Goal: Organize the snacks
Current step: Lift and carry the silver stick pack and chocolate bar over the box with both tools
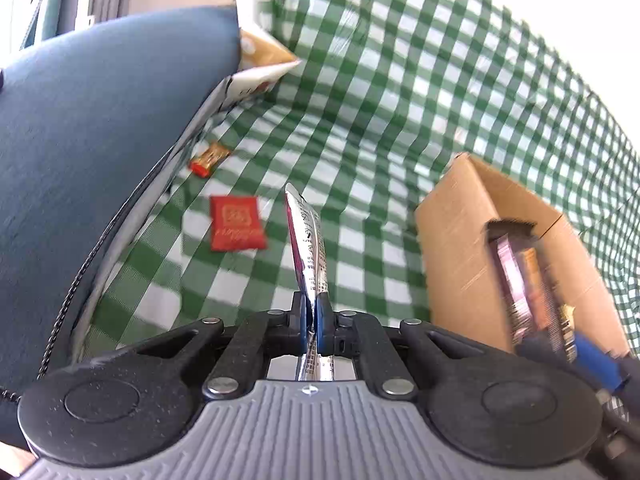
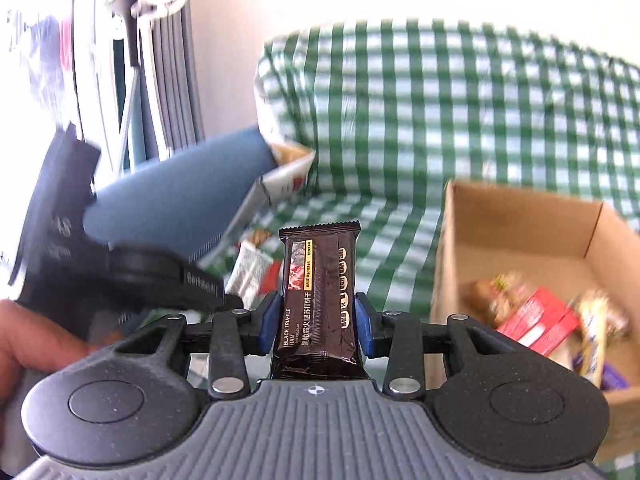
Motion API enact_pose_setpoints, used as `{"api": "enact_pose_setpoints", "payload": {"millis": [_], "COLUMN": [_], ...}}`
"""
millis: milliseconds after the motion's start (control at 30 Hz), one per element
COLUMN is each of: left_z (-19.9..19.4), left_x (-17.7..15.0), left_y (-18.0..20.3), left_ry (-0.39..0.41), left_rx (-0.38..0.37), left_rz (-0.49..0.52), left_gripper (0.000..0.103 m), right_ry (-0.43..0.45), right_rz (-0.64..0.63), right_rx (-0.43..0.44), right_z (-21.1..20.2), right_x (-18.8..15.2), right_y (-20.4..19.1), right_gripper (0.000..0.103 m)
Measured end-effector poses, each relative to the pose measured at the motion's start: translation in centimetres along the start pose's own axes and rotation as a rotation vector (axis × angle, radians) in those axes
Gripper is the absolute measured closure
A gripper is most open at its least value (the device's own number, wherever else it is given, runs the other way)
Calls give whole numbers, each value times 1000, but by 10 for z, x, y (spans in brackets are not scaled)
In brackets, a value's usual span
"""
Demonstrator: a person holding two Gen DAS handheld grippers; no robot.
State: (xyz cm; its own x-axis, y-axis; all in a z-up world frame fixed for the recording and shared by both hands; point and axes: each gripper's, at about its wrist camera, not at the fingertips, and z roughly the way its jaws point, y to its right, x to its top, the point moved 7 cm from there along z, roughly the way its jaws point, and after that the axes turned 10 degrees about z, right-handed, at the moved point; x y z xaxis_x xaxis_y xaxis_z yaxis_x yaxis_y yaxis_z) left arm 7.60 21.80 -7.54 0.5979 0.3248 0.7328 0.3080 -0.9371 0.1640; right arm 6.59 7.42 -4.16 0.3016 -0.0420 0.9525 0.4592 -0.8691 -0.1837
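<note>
My left gripper (image 1: 313, 314) is shut on a thin silver snack packet (image 1: 307, 246), held edge-on above the green checked cloth (image 1: 380, 100). My right gripper (image 2: 318, 322) is shut on a dark brown cracker pack (image 2: 318, 300) labelled black truffle ham, standing upright between the blue pads. That pack and the right gripper also show blurred at the right of the left wrist view, in front of the cardboard box (image 1: 460, 240). The box (image 2: 516, 232) stands open to the right of the right gripper and holds several snacks, among them red packets (image 2: 538, 320).
A red snack packet (image 1: 237, 222) and a small red-and-gold one (image 1: 208, 158) lie on the cloth. A blue cushion (image 1: 100, 140) rises at the left, with a white and tan bag (image 1: 260, 64) behind it. A hand (image 2: 28, 340) holds the left gripper body at the left.
</note>
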Motion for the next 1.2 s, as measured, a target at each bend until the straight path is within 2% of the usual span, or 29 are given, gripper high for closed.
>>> {"api": "enact_pose_setpoints", "payload": {"millis": [233,400,500,600,767,1200], "left_z": [-7,-11,-11,-10,-8,5], "left_x": [16,23,27,32,40,37], "left_y": [22,43,57,72,98,158], "left_ry": [71,117,137,156,184,184], "left_rx": [-47,-85,-111,-135,-188,-287], "left_rz": [7,24,30,41,54,142], "left_gripper": [99,99,99,99,99,99], "right_ry": [139,221,229,189,191,188], "right_rz": [39,20,70,155,169,219], "right_rx": [-18,-104,-166,-201,-226,-313], "right_z": [-31,-39,-36,-32,-39,-53], "right_x": [69,105,104,92,87,78], "right_y": [43,96,133,159,184,234], "right_gripper": [62,62,62,62,62,62]}}
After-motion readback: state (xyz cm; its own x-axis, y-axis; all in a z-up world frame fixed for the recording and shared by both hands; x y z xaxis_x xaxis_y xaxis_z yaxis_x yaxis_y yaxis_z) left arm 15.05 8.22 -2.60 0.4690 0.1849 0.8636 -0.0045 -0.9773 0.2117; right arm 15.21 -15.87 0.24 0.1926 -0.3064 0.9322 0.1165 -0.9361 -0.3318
